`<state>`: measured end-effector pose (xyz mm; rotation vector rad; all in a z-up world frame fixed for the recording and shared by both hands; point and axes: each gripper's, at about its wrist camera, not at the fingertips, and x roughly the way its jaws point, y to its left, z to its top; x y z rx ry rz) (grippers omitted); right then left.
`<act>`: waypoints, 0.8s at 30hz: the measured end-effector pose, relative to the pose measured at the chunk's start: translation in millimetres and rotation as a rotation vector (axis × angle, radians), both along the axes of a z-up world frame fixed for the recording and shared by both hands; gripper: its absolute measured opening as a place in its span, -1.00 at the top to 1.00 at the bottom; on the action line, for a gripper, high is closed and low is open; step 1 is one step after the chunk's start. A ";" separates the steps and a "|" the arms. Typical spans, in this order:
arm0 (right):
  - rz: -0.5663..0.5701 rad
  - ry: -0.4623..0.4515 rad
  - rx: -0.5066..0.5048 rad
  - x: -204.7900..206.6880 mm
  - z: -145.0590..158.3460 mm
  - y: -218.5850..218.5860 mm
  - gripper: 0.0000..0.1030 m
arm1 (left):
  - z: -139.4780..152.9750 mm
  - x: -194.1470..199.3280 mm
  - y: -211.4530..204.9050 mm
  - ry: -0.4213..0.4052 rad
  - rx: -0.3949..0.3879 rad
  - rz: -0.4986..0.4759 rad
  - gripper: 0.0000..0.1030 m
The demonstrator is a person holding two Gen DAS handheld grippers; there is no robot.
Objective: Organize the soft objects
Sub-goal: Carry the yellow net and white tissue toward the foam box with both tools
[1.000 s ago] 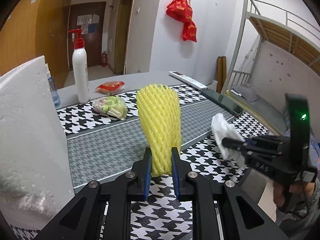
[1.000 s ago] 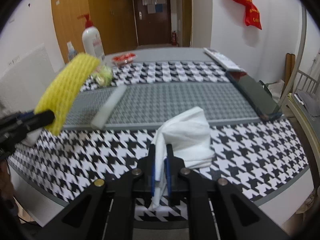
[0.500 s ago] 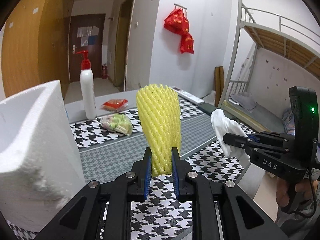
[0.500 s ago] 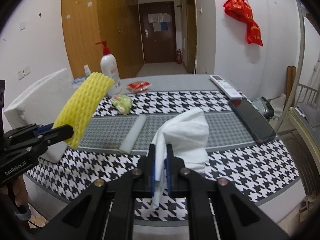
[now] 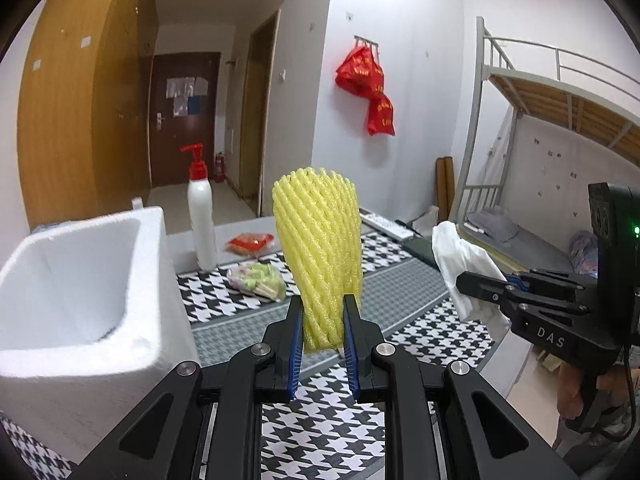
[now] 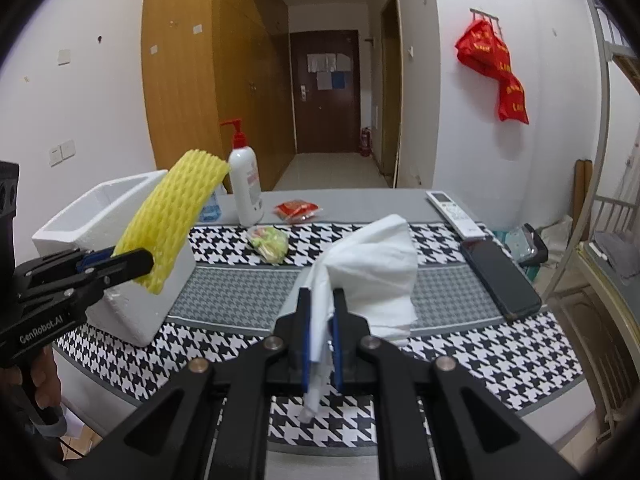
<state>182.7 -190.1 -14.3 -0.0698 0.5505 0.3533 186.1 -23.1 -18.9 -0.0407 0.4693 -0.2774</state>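
Since both hands have lifted over the last second, the two soft items now hang clear of the desk (image 6: 500,364), where a moment ago the white cloth still trailed on the patterned cover. The left gripper (image 5: 322,344) has its fingers pinching the lower end of the yellow foam net (image 5: 320,256), which stands upright above them. The right gripper (image 6: 321,332) has its fingers pressed nearly together on a fold of the white cloth (image 6: 372,264), with a tail dangling below.

With the rise, the white foam box (image 5: 80,280) at the left end of the desk shows its open top, where before only its side wall was visible. Judged from this, pick-up is done and both items are ready to go into a container; the box looks the likely one, though that is not certain.

Other things on the desk: a pump bottle (image 6: 245,188) just beyond the box, a green-and-white packet (image 6: 269,242) and a red packet (image 6: 298,210) toward the middle far side, a remote control (image 6: 454,214) and a dark phone (image 6: 500,276) at the right.

The near right wall of the box stands between the net and the cavity, so the net needs to clear that rim. The bottle stands close behind the box. The cloth's loose tail may catch the rim.
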 end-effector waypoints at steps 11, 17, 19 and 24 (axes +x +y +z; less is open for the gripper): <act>0.043 -0.056 0.015 -5.8 17.8 8.3 0.78 | 17.7 -11.6 12.7 -0.064 0.014 0.056 0.62; 0.087 -0.073 0.031 -5.0 23.7 18.9 0.78 | 22.7 -18.0 19.7 -0.080 0.022 0.097 0.62; 0.103 -0.076 0.036 -4.7 24.6 22.6 0.78 | 24.3 -19.5 23.1 -0.084 0.025 0.108 0.62; 0.144 -0.093 0.046 -6.0 28.3 32.8 0.78 | 27.8 -25.8 30.7 -0.095 0.032 0.148 0.62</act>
